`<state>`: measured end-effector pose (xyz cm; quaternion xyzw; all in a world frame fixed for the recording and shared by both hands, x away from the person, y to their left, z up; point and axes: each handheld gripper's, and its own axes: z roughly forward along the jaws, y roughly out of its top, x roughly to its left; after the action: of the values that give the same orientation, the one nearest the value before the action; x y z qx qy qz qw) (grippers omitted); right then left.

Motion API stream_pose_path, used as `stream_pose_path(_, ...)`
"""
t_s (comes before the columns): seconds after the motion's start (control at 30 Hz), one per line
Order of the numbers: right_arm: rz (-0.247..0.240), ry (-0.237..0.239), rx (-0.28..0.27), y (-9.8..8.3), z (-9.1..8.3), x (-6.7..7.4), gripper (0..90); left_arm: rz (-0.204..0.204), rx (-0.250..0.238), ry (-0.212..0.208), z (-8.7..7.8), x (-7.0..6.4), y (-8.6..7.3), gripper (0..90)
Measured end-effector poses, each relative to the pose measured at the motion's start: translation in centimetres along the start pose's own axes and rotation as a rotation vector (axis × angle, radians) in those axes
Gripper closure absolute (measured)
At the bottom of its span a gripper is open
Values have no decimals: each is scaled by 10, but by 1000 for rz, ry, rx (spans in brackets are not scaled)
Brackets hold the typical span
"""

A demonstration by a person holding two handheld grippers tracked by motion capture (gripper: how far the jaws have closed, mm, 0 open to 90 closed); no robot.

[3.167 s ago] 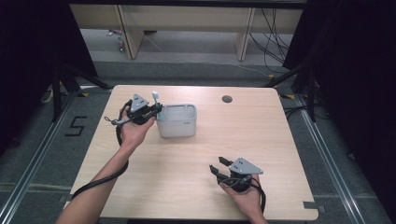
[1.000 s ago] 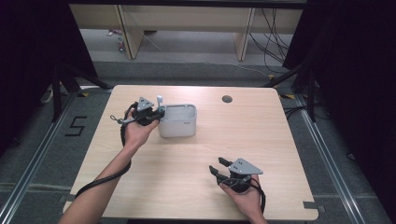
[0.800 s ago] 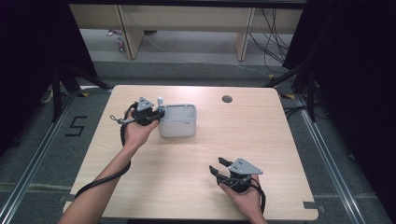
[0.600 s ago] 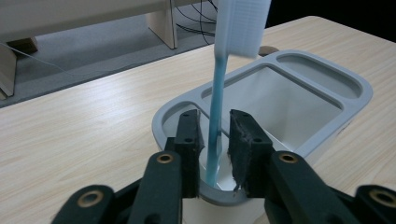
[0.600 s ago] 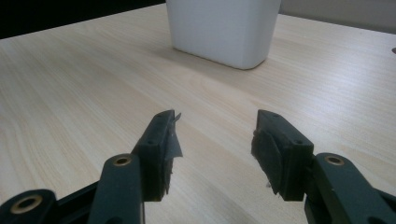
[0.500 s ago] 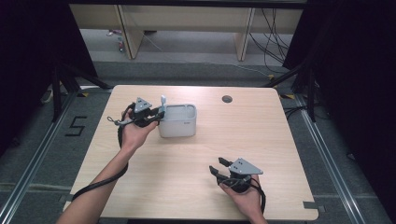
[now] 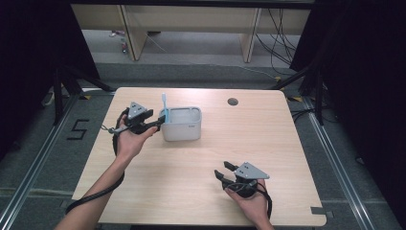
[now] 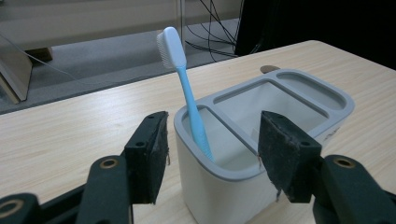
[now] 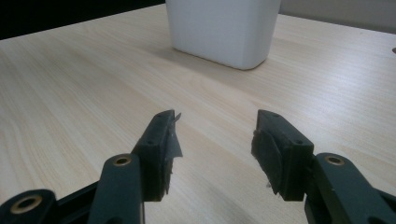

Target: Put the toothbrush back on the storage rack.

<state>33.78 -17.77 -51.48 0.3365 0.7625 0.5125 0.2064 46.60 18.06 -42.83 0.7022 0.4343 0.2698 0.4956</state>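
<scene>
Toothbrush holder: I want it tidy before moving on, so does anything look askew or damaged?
Nothing stands out. The blue toothbrush leans bristles-up in the end compartment of the white holder, which stands upright and intact.

A single numeral, "5" (image 7: 78,129), is showing in black on the grey floor (image 7: 43,158) to the left of the table (image 7: 201,191), as seen in the high view. A small dark mark is sitting on the front wall of the white holder (image 7: 181,130), and another is appearing at the edge of its side wall in the left gripper view; both are too small to read. No other text, label, brand or sign is legible.
</scene>
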Motion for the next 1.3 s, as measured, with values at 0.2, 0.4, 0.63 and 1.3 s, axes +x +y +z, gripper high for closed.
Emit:
stream_pose_path(0.2,-13,3,-26,0,1,-1,491,-7,7,-26,-10,-5,-5,416)
stream_pose_path(0.4,-4,-16,-11,0,-1,0,491,-4,6,-31,-20,-9,-13,409)
stream_pose_path(0.63,5,-14,-5,0,-2,0,491,0,-10,-29,-34,-11,-19,402)
stream_pose_path(1.3,-2,2,-23,0,0,0,489,18,-11,-68,-62,-21,-54,370)
